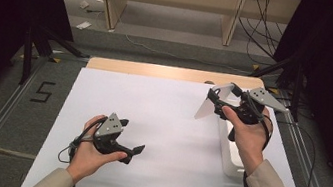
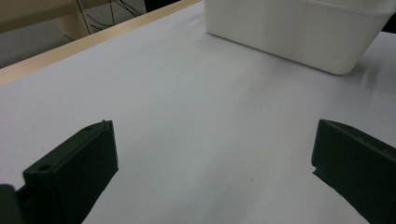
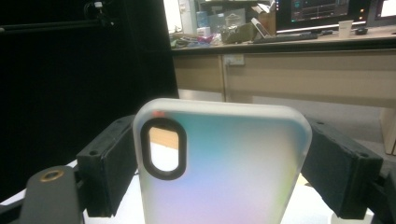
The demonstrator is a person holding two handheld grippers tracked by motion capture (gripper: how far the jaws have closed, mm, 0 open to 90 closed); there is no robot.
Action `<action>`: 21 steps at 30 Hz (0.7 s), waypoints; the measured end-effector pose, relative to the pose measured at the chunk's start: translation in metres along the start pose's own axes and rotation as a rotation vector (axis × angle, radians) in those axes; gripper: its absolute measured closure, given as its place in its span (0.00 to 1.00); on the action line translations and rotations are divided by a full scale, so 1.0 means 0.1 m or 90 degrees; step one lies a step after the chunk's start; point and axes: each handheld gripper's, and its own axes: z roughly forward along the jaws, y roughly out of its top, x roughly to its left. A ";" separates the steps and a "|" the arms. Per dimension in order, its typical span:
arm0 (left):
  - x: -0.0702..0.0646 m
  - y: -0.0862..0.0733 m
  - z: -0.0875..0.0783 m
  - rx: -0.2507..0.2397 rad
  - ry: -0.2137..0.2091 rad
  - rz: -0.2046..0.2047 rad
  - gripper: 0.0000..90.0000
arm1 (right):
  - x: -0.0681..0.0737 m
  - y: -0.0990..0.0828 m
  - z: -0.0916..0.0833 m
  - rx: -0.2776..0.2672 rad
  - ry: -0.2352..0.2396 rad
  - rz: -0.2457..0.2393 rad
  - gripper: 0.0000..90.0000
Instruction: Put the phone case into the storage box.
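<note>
While right claw (image 3: 219,172) clamps phone case (image 3: 219,163), high view shows white bin (image 1: 231,157) below; left claw (image 2: 215,163) rests apart on bench (image 1: 160,123), nothing held.

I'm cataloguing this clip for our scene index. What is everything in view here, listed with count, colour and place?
phone case: one, frosted translucent with a black-ringed camera cutout, clamped between the right gripper's jaws, raised above the table's right side.
bin: one, white, on the right side of the table.
table: one, white sheet over a wooden top, centre.
floor marking: one, black "5", left of the table.
shelving: pale wood, beyond the table.
left gripper: one, black, jaws open, low over the table's near left.
right gripper: one, black, shut on the phone case.
hands: two, beige sleeves, from the bottom edge.
</note>
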 end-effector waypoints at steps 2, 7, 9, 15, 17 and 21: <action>0.00 0.00 0.00 0.000 0.000 0.000 0.00 | -0.01 0.00 0.00 -0.002 -0.001 0.001 0.20; 0.00 0.00 0.00 -0.001 0.000 0.000 0.00 | -0.03 0.01 -0.01 -0.003 -0.006 0.001 0.20; 0.00 0.00 0.00 0.000 0.000 0.000 0.00 | -0.04 0.01 -0.02 -0.001 -0.009 0.001 0.20; 0.00 0.00 0.00 0.000 -0.001 0.000 0.00 | -0.07 0.02 -0.03 -0.002 -0.014 0.000 0.20; 0.00 0.00 0.00 -0.001 -0.001 0.000 0.00 | -0.08 0.02 -0.03 -0.003 -0.017 -0.001 0.20; 0.00 0.00 0.00 -0.001 -0.001 -0.001 0.00 | -0.09 0.03 -0.03 -0.003 -0.022 -0.003 0.20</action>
